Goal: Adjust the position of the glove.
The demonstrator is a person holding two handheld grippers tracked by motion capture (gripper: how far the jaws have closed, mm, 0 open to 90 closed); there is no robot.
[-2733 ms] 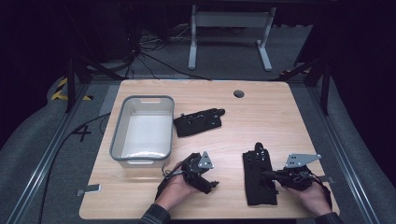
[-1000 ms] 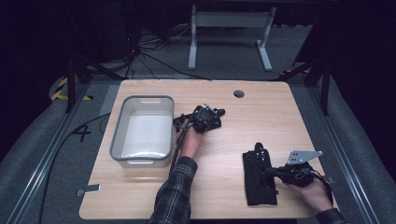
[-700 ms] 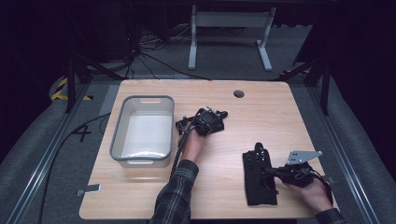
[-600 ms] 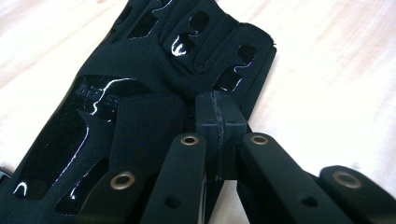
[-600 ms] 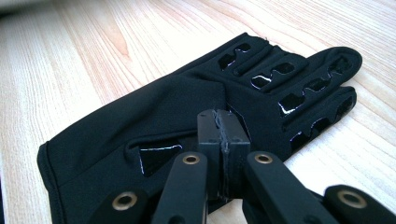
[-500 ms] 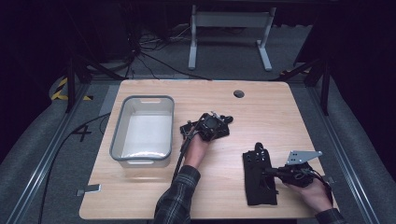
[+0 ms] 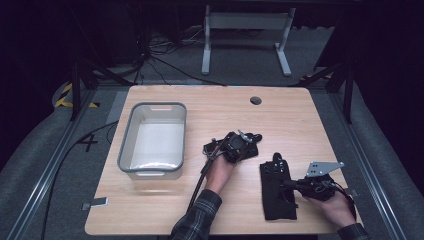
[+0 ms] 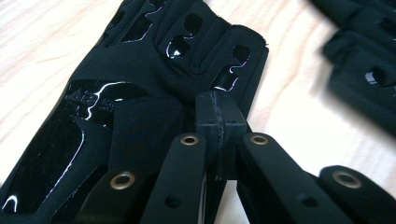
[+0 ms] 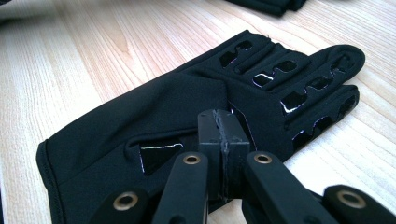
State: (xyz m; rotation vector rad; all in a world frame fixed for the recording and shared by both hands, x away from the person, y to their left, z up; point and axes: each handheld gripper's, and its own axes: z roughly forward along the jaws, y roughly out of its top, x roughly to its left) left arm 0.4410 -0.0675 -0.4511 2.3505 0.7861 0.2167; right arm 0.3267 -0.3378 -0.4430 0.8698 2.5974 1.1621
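Note:
Two black gloves lie on the wooden table (image 7: pixel 290 120). One glove (image 7: pixel 251 139) sits mid-table under my left gripper (image 7: pixel 239 145), whose jaws are shut and pinch its fabric. In the left gripper view the closed tips (image 8: pixel 219 112) sit on that glove (image 8: pixel 135 60), with the other glove (image 8: pixel 369 60) blurred at the upper right. The second glove (image 7: pixel 276 190) lies flat near the front right. My right gripper (image 7: pixel 291 184) is shut on its back; in the right gripper view the closed tips (image 9: pixel 222 128) grip the raised cloth (image 9: pixel 187 93).
A grey plastic tub (image 7: pixel 150 106) stands at the left of the table, with nothing showing inside it. A round cable hole (image 7: pixel 256 100) lies near the far edge. A cable trails from my left gripper to the front edge. Dark floor and a metal stand lie beyond.
My left gripper has moved from beside the tub toward the right and front, bringing its glove closer to the second glove. The right hand and its glove have stayed put.

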